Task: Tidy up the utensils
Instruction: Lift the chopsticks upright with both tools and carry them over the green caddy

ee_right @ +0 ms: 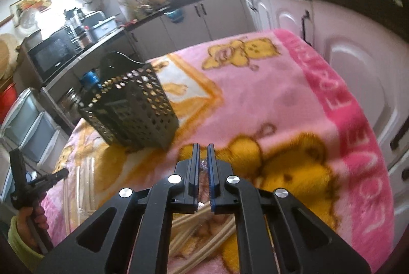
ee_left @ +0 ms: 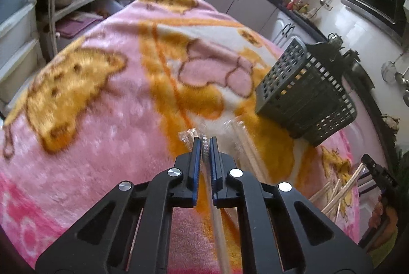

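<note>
Now, step in hand: lift wrapped chopsticks, carry to dark perforated basket (ee_left: 306,92); keep grip firm, tip sticks upright over the open top before release, mind the slippery plastic. Left gripper (ee_left: 205,146): jaws nearly shut, pinching clear wrapper w/ one pale chopstick pair (ee_left: 217,223) running back under it. Right gripper (ee_right: 203,154): jaws nearly shut on crinkled wrapper; loose chopsticks (ee_right: 194,230) lie below on pink blanket (ee_right: 268,100). Basket stands on blanket, ahead of both.
</note>
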